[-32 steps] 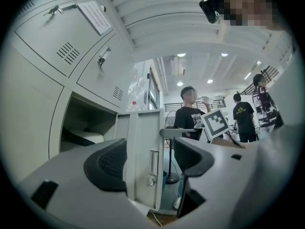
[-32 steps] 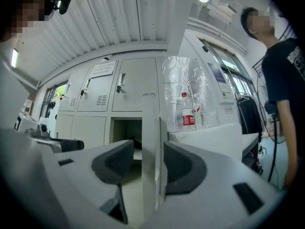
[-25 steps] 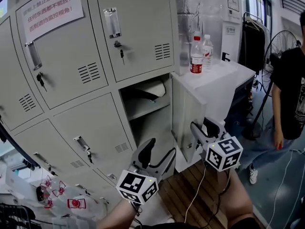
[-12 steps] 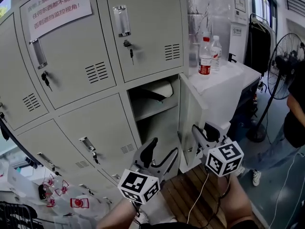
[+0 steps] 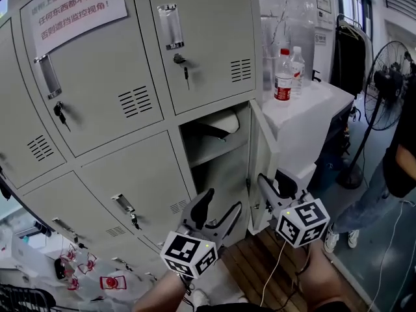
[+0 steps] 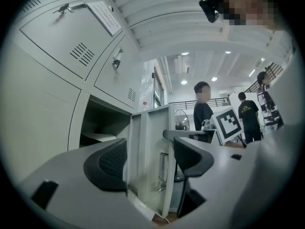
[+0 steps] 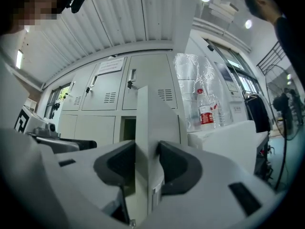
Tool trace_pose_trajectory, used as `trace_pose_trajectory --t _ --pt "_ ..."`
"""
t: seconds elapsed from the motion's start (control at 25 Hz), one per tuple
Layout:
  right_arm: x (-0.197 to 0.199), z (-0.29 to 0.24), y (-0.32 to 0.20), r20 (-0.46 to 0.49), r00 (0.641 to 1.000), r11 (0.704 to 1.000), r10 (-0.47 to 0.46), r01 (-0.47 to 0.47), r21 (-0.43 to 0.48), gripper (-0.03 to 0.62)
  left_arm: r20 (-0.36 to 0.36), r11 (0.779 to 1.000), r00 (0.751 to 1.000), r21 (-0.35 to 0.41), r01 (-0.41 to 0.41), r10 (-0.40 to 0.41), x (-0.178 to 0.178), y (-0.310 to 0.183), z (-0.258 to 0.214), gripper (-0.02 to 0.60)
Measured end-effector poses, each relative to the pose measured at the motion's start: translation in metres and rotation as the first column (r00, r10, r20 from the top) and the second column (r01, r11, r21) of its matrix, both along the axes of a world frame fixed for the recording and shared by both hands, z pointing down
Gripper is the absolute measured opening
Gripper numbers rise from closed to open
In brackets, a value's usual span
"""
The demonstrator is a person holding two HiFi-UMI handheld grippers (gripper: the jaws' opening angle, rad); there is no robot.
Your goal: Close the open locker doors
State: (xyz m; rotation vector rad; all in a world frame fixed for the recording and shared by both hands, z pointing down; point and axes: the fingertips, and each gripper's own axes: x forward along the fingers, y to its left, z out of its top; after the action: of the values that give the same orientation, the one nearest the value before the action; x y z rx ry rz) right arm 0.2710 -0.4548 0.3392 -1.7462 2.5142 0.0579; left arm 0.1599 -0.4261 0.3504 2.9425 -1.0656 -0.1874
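The open locker door (image 5: 261,149) stands right of centre in the head view, swung out from the lower right compartment (image 5: 218,174) of the grey locker bank (image 5: 117,168) and seen almost edge-on. The right gripper (image 5: 273,182) is at the door's lower free edge, low and right of centre. In the right gripper view the door runs upright between the two dark pads (image 7: 119,166), and each pad lies against a face of the panel, so the gripper pinches the door. Its jaws have just been opening a little, with the door between them. The left gripper (image 5: 220,203) sits at lower centre, in front of the open compartment and apart from the door. In the left gripper view its jaws are spread with nothing between them, and the door's inner face shows beyond the gap. The other locker doors are closed, and a key (image 5: 186,77) hangs in the lock above the open compartment. A paper notice (image 5: 78,8) is stuck at upper left. Two plastic bottles (image 5: 283,77) stand on a white cabinet (image 5: 305,116) at upper right, with a standing fan (image 5: 389,77) and a person (image 5: 400,155) at the right edge
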Motion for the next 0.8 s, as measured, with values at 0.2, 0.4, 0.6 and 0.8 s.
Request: trace_pose_trajectory --t 0.2,0.4,0.6,0.8 --pt "-0.022 -0.001 -0.003 0.020 0.999 0.999 -0.035 0.035 0.005 0.153 -0.003 1.000 1.000 0.004 0.009 -0.009 -0.014 -0.005 -0.002 0.301" --pt "-0.049 -0.001 -0.008 0.047 0.994 0.995 -0.102 0.102 -0.004 0.153 -0.005 0.999 0.999 0.003 0.038 -0.038 -0.033 -0.008 -0.003 0.301" --pt "-0.075 -0.001 -0.017 0.033 0.989 0.989 -0.145 0.145 -0.007 0.153 -0.005 0.997 0.997 0.002 0.075 -0.075 -0.054 -0.012 -0.004 0.301" --pt "-0.098 -0.001 -0.028 0.024 0.983 0.983 -0.183 0.183 -0.015 0.153 -0.009 0.993 0.993 -0.001 0.114 -0.114 -0.074 -0.015 -0.003 0.301"
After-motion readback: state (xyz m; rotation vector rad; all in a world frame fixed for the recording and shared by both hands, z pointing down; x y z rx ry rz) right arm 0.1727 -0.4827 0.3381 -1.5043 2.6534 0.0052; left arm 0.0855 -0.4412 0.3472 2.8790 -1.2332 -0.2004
